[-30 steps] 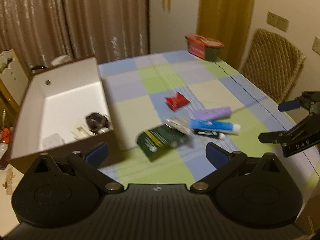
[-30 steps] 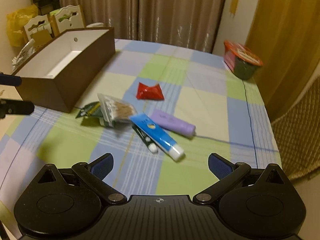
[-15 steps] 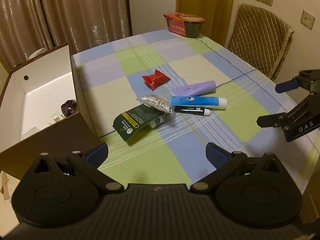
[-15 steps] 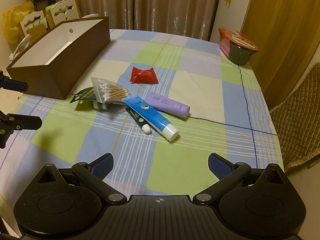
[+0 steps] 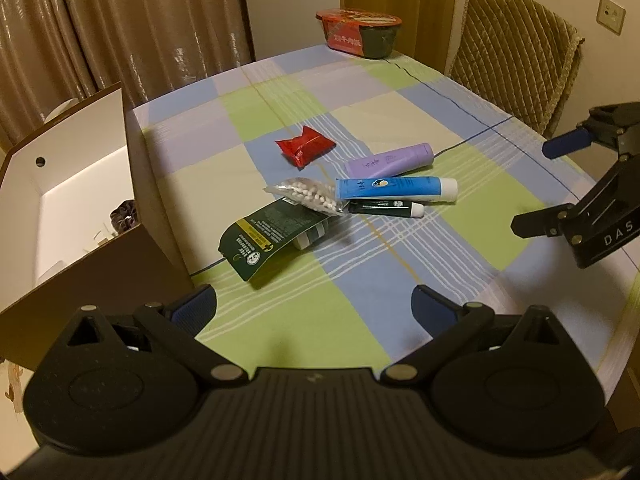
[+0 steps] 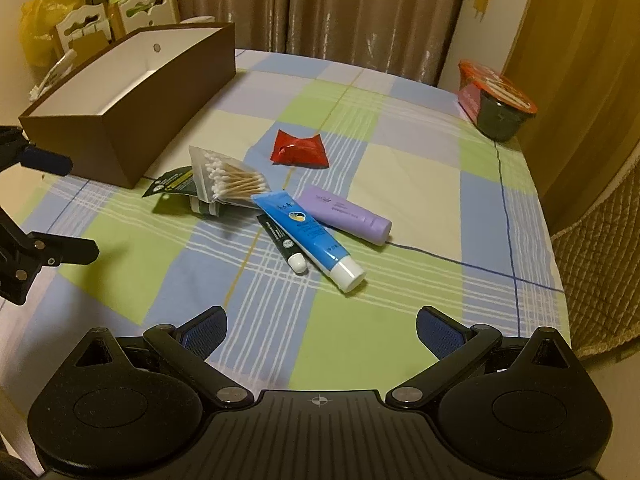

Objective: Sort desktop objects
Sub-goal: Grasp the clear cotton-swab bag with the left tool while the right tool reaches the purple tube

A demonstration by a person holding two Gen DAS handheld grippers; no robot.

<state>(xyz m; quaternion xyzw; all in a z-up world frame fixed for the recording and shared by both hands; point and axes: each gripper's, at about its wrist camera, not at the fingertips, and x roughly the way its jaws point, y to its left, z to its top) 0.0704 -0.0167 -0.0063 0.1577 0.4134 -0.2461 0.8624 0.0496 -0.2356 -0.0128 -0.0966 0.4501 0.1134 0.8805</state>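
Note:
On the checked tablecloth lie a red packet, a purple tube, a blue tube, a thin dark tube, a bag of cotton swabs and a dark green pack. The brown box with white inside stands at the left and holds a few small things. My left gripper is open near the box's front corner. My right gripper is open before the tubes, holding nothing.
A red-lidded instant-noodle bowl sits at the table's far corner. A quilted chair stands at the right edge. Curtains hang behind the table. White chair backs and a yellow bag are beyond the box.
The left gripper has swung from over the box to the right, toward the pile. The right gripper has pulled back slightly. Nothing on the table has moved.

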